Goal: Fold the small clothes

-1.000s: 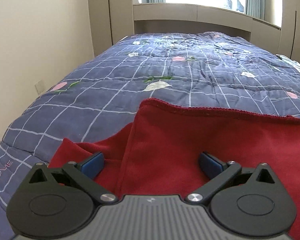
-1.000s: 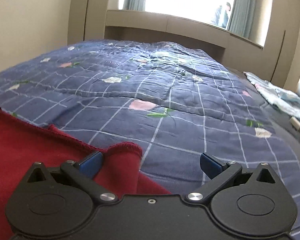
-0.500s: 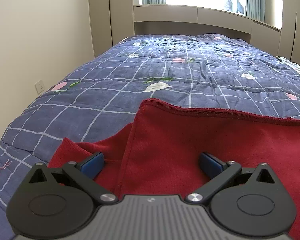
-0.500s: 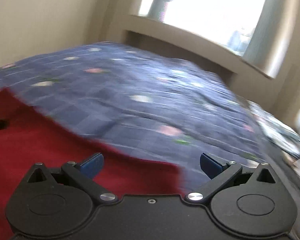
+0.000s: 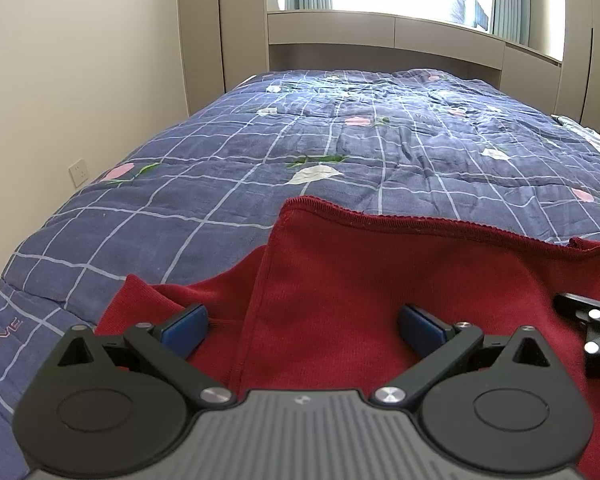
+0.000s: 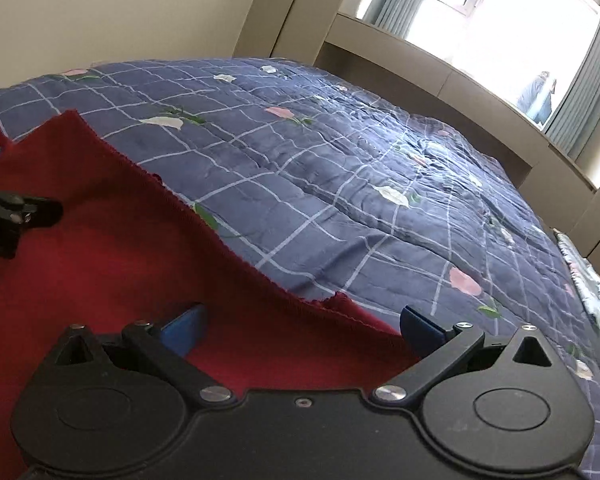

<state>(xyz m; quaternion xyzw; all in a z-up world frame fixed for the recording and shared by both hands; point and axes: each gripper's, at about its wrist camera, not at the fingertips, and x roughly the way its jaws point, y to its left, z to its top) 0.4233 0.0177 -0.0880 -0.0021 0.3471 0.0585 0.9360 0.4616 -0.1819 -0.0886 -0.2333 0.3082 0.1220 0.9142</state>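
A red knit garment lies on the bed with a folded panel on top; a sleeve end sticks out at the left. My left gripper is open, its blue pads either side of the panel's left edge, low over the cloth. My right gripper is open over the garment's right part, its right pad at the hem corner. Each gripper shows at the edge of the other's view: the right gripper in the left wrist view, the left gripper in the right wrist view.
A blue checked quilt with flowers covers the bed. A beige wall with a socket runs on the left. A window ledge is at the far end. Pale floral fabric lies by the bed's right side.
My right gripper has swung and tilted to the left over the red garment, coming close to the left gripper. The left gripper has hardly moved.
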